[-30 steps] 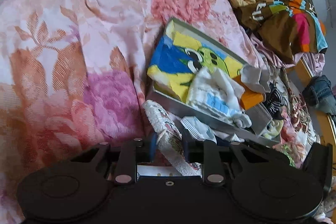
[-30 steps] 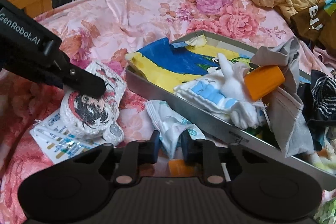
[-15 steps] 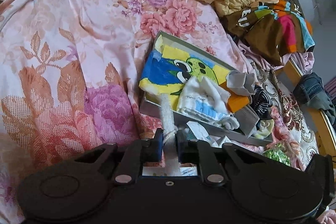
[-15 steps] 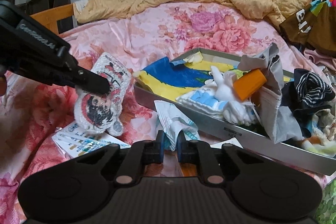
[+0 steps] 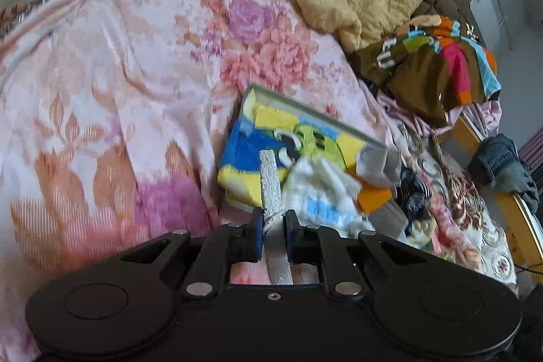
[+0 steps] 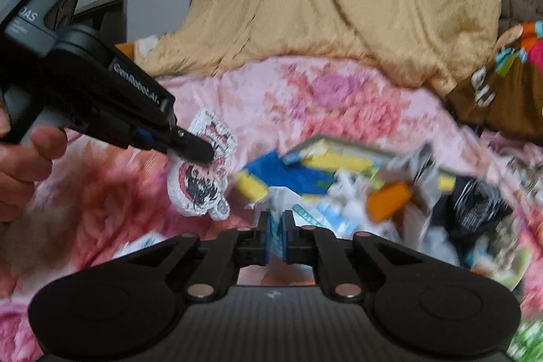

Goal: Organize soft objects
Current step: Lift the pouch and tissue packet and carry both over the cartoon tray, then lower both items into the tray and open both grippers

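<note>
Both grippers have risen off the floral bedspread (image 5: pixel 101 83) since a second ago. The left gripper (image 6: pixel 200 155), then narrowing, is now clamped on the cartoon plush pad (image 6: pixel 200 189), lifted clear and hanging left of the metal tray (image 5: pixel 305 109); its own camera sees it edge-on. The right gripper (image 6: pixel 275 226) has pinched shut on the white printed cloth (image 6: pixel 288 195), raised at the tray's near edge. The tray holds a blue-and-yellow cartoon towel (image 5: pixel 251 151), white-and-blue cloths (image 5: pixel 319 192), an orange piece (image 5: pixel 373 195) and grey fabric (image 5: pixel 376 163).
</note>
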`<state>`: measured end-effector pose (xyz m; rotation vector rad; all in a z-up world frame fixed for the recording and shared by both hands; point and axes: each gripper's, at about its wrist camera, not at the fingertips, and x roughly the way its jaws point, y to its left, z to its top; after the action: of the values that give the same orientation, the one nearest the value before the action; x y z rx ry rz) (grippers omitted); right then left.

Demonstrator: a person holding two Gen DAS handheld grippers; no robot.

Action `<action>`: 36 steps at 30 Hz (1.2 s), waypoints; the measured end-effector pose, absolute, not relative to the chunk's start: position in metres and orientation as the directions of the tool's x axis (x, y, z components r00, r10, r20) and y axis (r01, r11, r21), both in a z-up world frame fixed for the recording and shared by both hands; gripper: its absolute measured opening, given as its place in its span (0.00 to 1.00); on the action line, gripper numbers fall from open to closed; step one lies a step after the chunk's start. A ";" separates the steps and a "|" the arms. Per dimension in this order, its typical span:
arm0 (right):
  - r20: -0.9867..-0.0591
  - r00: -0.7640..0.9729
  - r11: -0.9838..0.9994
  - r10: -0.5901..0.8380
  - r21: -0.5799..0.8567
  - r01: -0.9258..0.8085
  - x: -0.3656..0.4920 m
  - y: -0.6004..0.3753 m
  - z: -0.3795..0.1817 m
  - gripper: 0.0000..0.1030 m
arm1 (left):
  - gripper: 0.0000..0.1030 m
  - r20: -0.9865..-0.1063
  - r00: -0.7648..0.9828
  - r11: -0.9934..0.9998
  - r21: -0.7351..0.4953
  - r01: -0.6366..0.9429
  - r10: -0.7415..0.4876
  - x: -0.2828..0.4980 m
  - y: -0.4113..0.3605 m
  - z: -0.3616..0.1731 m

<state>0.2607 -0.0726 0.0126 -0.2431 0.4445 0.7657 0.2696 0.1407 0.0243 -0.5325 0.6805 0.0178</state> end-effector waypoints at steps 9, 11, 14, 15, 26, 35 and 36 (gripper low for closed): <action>-0.487 0.692 0.734 0.533 -0.142 -0.664 0.312 -0.042 0.014 0.07 | 0.13 -0.554 0.827 0.895 -0.412 -0.174 -0.094 0.313 0.130 0.040; -0.492 0.698 0.735 0.520 -0.158 -0.659 0.318 -0.036 0.010 0.07 | 0.13 -0.563 0.823 0.901 -0.393 -0.182 -0.080 0.329 0.126 0.037; -0.488 0.709 0.746 0.510 -0.159 -0.646 0.330 -0.030 0.006 0.07 | 0.13 -0.591 0.803 0.900 -0.388 -0.198 -0.078 0.349 0.124 0.031; -0.487 0.709 0.752 0.510 -0.148 -0.642 0.335 -0.028 0.005 0.07 | 0.13 -0.597 0.798 0.903 -0.382 -0.197 -0.078 0.354 0.123 0.030; -0.503 0.707 0.799 0.497 -0.053 -0.599 0.374 -0.042 -0.012 0.38 | 0.14 -0.695 0.719 0.903 -0.329 -0.277 -0.033 0.382 0.129 0.004; -0.446 0.755 0.836 0.481 -0.026 -0.548 0.370 -0.077 -0.011 0.70 | 0.18 -0.702 0.710 0.905 -0.333 -0.263 -0.052 0.387 0.129 -0.005; -0.446 0.757 0.837 0.477 -0.031 -0.546 0.368 -0.077 -0.012 0.71 | 0.19 -0.701 0.711 0.905 -0.337 -0.260 -0.057 0.387 0.129 -0.005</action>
<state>0.3683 -0.0770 -0.0120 -0.1635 0.4406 0.5596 0.3870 0.1288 -0.0050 -0.4352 0.7773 0.1165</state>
